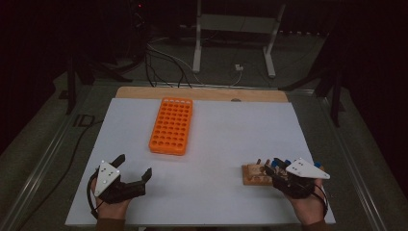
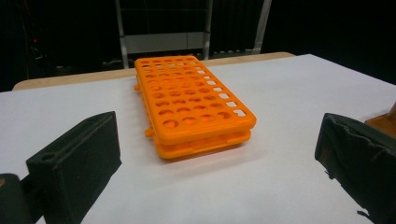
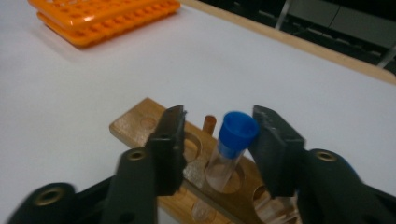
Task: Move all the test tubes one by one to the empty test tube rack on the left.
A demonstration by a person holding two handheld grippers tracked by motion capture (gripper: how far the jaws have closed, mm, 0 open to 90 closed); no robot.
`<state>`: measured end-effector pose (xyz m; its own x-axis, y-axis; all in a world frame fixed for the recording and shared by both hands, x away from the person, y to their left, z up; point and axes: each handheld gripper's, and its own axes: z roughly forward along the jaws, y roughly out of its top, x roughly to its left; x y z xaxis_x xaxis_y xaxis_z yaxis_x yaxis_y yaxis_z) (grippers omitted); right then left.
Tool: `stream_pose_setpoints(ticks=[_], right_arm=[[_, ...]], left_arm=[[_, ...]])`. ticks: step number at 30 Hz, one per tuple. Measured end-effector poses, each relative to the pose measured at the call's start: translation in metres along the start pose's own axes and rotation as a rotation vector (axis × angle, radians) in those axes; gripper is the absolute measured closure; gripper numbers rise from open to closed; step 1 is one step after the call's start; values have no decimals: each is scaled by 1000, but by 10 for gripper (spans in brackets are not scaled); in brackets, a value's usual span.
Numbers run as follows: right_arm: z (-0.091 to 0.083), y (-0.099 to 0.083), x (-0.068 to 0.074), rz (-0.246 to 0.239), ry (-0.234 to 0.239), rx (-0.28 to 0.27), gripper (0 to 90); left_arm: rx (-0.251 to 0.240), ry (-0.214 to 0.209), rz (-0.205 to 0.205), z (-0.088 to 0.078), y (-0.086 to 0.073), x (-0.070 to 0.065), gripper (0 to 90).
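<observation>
Blue-capped tube [image 3: 232,148] stands upright in the wooden rack [image 3: 140,123] at the table's near right, between the right gripper's [image 3: 217,140] narrowed jaws; one jaw touches the cap, the other stands apart. The left gripper [image 1: 133,167] gapes wide, holding nothing, near the orange tray [image 1: 171,125].
</observation>
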<state>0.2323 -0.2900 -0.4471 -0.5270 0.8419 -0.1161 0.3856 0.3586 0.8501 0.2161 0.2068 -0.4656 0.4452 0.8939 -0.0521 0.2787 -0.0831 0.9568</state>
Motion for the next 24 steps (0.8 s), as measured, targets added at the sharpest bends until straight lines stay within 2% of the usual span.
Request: stream_pose_setpoints(ticks=[6,12,16,24], right_arm=[[5,-5,-1,22,-11,38,728],[5,-6,-4,49,7,39,759],[4,-4,-5,50,12,37,762],[-10,16,-14,90,39,8,765]], left_arm=[[1,-1,4,0,0,-1,8],[4,-5,7,1,0,-1,8],[9,-5,7,1,0,-2,8],[18,-6,10,2,-1,-2,8]])
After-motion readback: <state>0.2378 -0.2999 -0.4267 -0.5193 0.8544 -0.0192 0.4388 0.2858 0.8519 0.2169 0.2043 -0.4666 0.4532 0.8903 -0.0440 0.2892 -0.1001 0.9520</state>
